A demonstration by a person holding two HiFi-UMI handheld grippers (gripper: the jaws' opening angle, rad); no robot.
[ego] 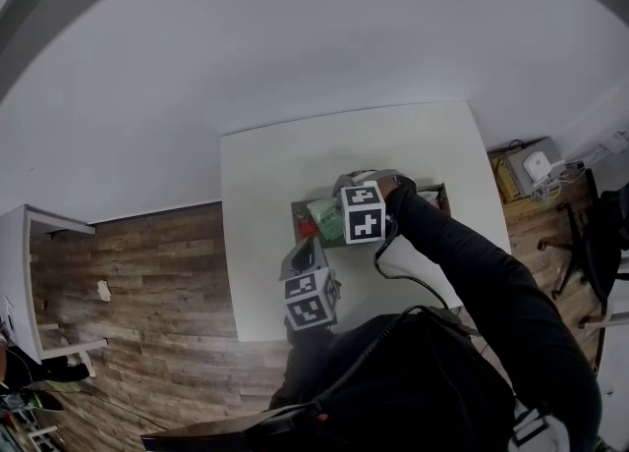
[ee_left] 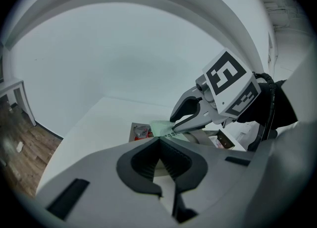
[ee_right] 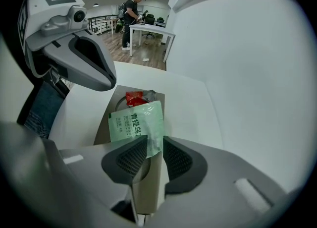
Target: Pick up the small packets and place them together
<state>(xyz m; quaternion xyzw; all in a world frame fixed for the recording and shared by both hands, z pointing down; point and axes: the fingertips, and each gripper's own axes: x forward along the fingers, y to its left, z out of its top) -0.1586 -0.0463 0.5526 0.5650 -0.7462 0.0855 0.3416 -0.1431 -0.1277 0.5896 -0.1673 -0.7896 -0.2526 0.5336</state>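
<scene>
- Short of the tray's (ego: 298,211) near corner, my left gripper (ee_left: 159,140) hovers with its fingers pressed together on nothing.
- Over the tray's near end, my right gripper (ee_right: 154,140) points steeply down. Its pads stand apart, and one corner of the green packet (ee_right: 136,123) sits loose in the gap, not pinched.
- Across the tray's middle, that green packet spreads out with its printed face toward me. It looks like thin, light film, soft and likely to bend or slide. I would take it by a flat sealed edge, not by the puffed middle.
- Farther into the tray, the red packet (ee_right: 134,98) lies touching the green one's far edge. It is crumpled and probably just as light. Its silvery crimped end looks like the firmest place to grip.
- Under the tray, the white table (ee_right: 188,108) carries it.
- Well beyond the tray, a person (ee_right: 131,14) stands at a white desk (ee_right: 153,31).
</scene>
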